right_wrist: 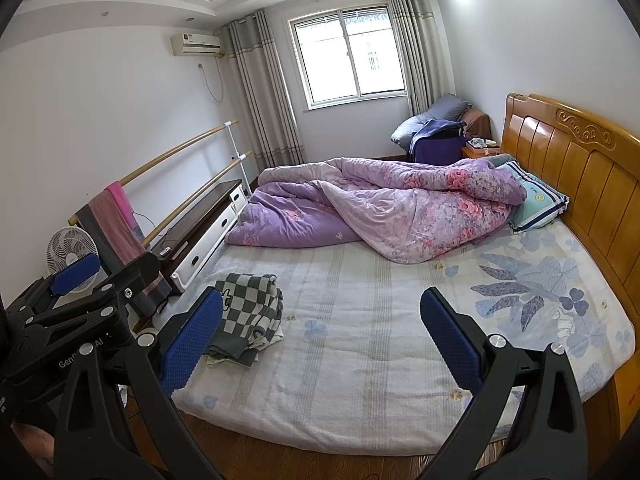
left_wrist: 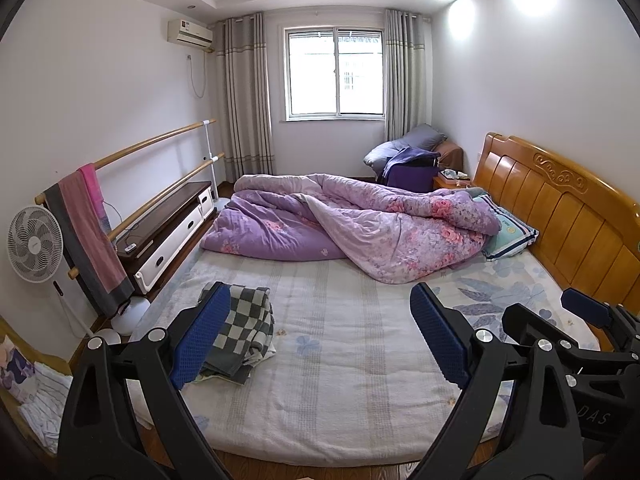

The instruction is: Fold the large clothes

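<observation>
A grey-and-white checkered garment (left_wrist: 244, 328) (right_wrist: 248, 316) lies bunched near the left edge of the bed (left_wrist: 340, 360) (right_wrist: 360, 344), with a pale layer under it. My left gripper (left_wrist: 320, 334) is held above the bed's near edge, open and empty; its left pad overlaps the garment in the view. My right gripper (right_wrist: 322, 338) hovers beside it, open and empty too. Each gripper shows at the other view's edge: the right gripper (left_wrist: 588, 312) at the right, the left gripper (right_wrist: 76, 274) at the left.
A rumpled purple floral duvet (left_wrist: 360, 224) (right_wrist: 380, 208) covers the far half of the bed, a pillow (left_wrist: 508, 236) by the wooden headboard (left_wrist: 560, 208). Left of the bed stand a low cabinet (left_wrist: 168, 232), wooden rails with a hung towel (left_wrist: 88, 236) and a fan (left_wrist: 34, 244).
</observation>
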`<state>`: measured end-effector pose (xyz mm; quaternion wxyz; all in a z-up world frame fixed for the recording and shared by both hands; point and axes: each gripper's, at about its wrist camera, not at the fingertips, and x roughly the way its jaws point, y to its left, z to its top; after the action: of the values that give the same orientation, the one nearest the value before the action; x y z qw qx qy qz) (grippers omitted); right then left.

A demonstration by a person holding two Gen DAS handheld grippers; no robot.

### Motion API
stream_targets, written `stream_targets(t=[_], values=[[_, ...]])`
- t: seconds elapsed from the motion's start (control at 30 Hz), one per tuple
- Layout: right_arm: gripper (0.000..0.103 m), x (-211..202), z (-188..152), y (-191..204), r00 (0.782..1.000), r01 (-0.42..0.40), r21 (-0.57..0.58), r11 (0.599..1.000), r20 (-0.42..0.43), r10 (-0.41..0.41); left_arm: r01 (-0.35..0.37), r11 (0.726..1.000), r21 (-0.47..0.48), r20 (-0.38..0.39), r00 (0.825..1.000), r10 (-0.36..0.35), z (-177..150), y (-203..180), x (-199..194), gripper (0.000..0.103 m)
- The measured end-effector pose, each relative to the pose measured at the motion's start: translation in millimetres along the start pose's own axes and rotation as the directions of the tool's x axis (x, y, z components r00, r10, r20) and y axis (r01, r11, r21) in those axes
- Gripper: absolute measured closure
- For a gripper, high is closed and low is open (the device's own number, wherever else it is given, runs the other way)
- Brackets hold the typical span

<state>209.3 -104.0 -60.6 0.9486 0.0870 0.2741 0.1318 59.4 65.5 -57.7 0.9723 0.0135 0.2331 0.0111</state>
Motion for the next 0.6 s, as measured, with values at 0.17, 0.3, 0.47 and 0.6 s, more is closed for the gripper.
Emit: stream_targets(t=[0.17, 0.3, 0.47, 0.6], values=[[0.008, 1.6, 0.5, -0.2, 1.000, 0.003, 0.000, 1.000, -0.004, -0.003, -0.017, 1.000, 0.004, 0.005, 1.000, 0.017, -2.7, 2.9, 2.3, 0.012], [0.008, 2.6, 1.5, -1.1, 1.000, 0.000, 0.000, 1.000, -0.004, 0.000, -0.010, 1.000, 0.001, 0.005, 1.000, 0.010, -4.1, 7.6, 3.7, 0.012], [0.008, 3.9, 1.7, -2.8, 1.000, -0.001, 0.000, 1.000, -0.005, 0.001, -0.017, 1.000, 0.008, 0.008, 1.000, 0.017, -4.0, 9.3, 3.9, 0.012], [0.008, 4.9, 2.7, -4.1, 1.000, -0.003, 0.000, 1.000, -0.006, 0.003, -0.018, 1.000, 0.009, 0.006, 1.000, 0.018, -3.4, 10.9, 5.3, 0.012]])
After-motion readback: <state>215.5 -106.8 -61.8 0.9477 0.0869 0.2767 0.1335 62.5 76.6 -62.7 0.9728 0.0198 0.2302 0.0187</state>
